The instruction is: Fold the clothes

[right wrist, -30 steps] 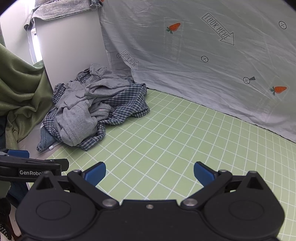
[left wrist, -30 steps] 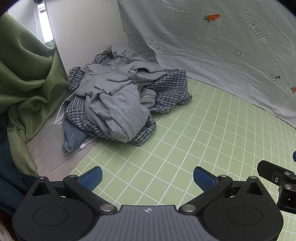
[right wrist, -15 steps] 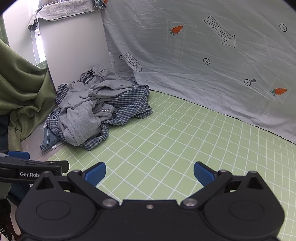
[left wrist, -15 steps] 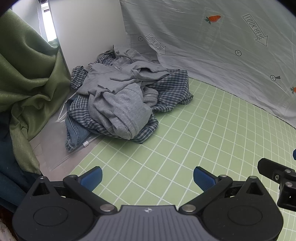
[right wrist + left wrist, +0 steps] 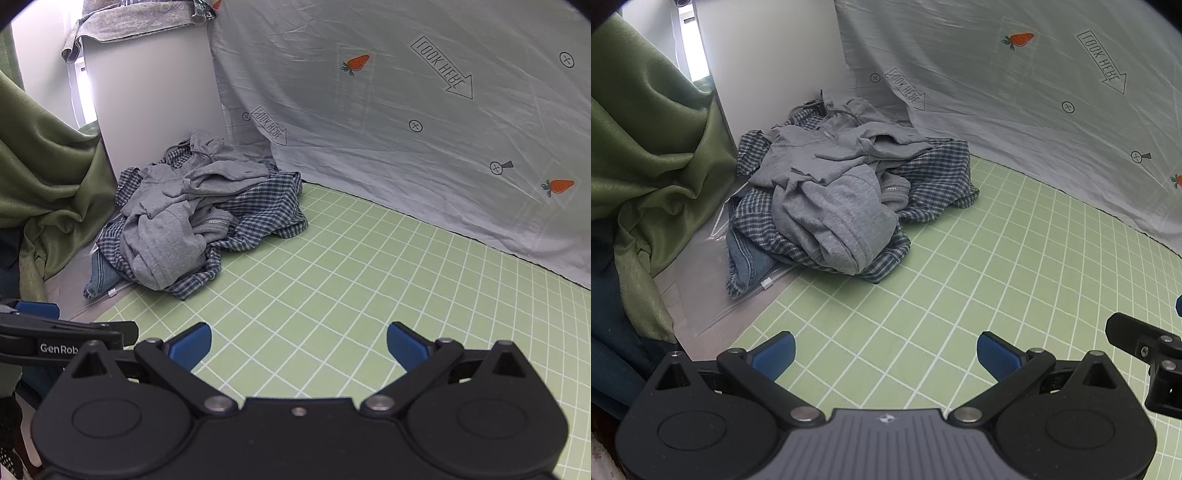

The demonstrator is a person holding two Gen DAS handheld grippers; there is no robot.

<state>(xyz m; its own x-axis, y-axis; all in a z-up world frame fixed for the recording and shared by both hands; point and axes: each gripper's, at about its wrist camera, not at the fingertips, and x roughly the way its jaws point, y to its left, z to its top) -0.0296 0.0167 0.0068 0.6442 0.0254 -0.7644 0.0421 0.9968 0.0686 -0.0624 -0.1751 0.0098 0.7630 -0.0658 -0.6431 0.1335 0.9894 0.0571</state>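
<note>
Left wrist view shows the left tongs [image 5: 884, 350] and right tongs [image 5: 297, 341] both spread apart and empty, well short of the crumpled grey hoodie [image 5: 831, 206] heaped on checked shirts at eleven o'clock, apparently poised for a first pick.

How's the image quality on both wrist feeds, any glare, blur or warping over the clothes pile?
Left wrist view: the clothes pile is sharp and evenly lit; the window strip behind the green curtain is blown out; the green grid mat lines bow from fisheye. Right wrist view: same bright strip, pile clear, corners vignetted black.
</note>
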